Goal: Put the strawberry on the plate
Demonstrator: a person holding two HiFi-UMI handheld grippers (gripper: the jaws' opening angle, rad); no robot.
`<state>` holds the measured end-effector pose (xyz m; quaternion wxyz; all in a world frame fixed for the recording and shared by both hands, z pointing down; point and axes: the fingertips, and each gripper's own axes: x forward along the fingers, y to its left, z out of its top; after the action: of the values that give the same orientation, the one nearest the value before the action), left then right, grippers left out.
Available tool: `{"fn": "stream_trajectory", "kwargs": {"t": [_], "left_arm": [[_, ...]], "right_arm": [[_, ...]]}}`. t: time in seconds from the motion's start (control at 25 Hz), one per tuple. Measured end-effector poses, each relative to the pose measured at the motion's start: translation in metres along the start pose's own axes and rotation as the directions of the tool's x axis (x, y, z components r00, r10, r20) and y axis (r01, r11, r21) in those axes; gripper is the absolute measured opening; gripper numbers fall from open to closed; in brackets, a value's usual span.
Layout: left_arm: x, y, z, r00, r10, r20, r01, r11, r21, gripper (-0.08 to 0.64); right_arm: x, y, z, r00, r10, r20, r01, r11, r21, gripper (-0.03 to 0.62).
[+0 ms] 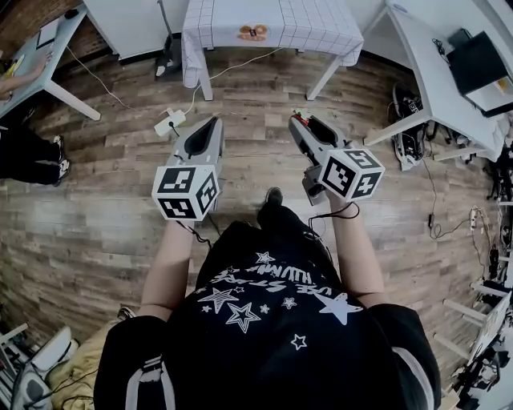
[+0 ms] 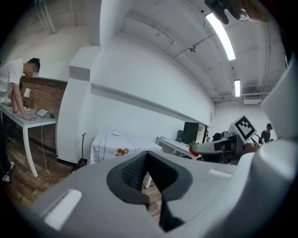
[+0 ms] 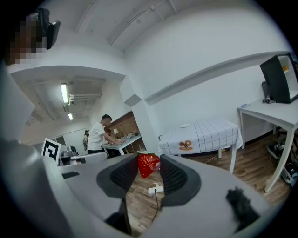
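A red strawberry [image 3: 148, 164] with green leaves sits between the pads of my right gripper [image 3: 149, 166], which is shut on it. In the head view that gripper [image 1: 297, 121] is held out over the wooden floor with the strawberry [image 1: 299, 115] at its tip. My left gripper [image 1: 213, 122] is held level beside it, and its jaws [image 2: 147, 157] are shut with nothing between them. The left gripper view also shows the strawberry [image 2: 193, 149] off to its right. A small white plate [image 3: 185, 125] lies on the far checked-cloth table [image 1: 272, 24], well ahead of both grippers.
A white power strip [image 1: 169, 122] and its cable lie on the floor ahead of the left gripper. White desks stand at the right [image 1: 437, 72] with a monitor [image 3: 279, 76]. A person [image 2: 14, 83] leans over a desk at the left. Cables clutter the floor at right.
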<state>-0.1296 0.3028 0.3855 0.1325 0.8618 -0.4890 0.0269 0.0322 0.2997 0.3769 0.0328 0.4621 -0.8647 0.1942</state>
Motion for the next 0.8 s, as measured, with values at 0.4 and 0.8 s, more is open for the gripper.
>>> {"fn": "stream_trajectory", "kwargs": {"t": [0.4, 0.8], "left_arm": [[0.009, 0.02, -0.004, 0.999, 0.034, -0.019, -0.034, 0.999, -0.01, 0.009], [0.066, 0.05, 0.018, 0.995, 0.098, -0.015, -0.098, 0.995, -0.003, 0.009]], "right_arm": [[0.029, -0.027, 0.011, 1.0, 0.004, -0.001, -0.004, 1.0, 0.018, 0.156], [0.083, -0.078, 0.035, 0.999, 0.044, -0.008, -0.043, 0.998, 0.041, 0.156]]}}
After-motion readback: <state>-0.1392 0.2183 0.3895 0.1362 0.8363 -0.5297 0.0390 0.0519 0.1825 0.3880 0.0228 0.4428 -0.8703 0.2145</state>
